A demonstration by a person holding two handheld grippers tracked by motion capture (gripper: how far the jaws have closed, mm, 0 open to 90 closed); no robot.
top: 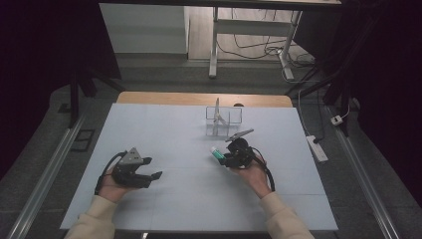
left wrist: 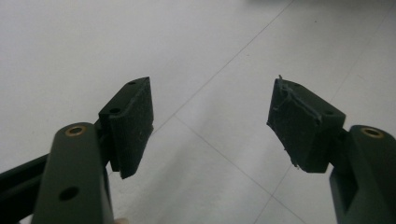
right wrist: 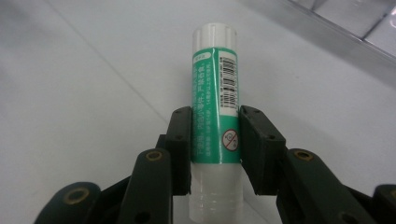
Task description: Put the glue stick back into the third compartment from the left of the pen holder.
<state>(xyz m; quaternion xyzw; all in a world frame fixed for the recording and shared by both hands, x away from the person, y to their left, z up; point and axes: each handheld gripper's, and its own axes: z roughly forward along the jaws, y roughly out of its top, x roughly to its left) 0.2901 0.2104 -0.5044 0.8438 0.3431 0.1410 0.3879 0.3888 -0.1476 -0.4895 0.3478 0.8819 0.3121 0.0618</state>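
White worktop under dim light: my right gripper (right wrist: 215, 140) clamps the glue stick (right wrist: 215, 107) mid-label, right of centre, just short of the clear rack (top: 224, 119) toward the far edge. Light, rigid and slick, I judge; the mid-barrel hold suits it. My left gripper (left wrist: 212, 126) rests empty, jaws apart, near the front-left.

The white table (top: 189, 199) is evenly and softly lit from above while the room around the table stays very dark, and the high view is somewhat grainy, with only faint shadows.
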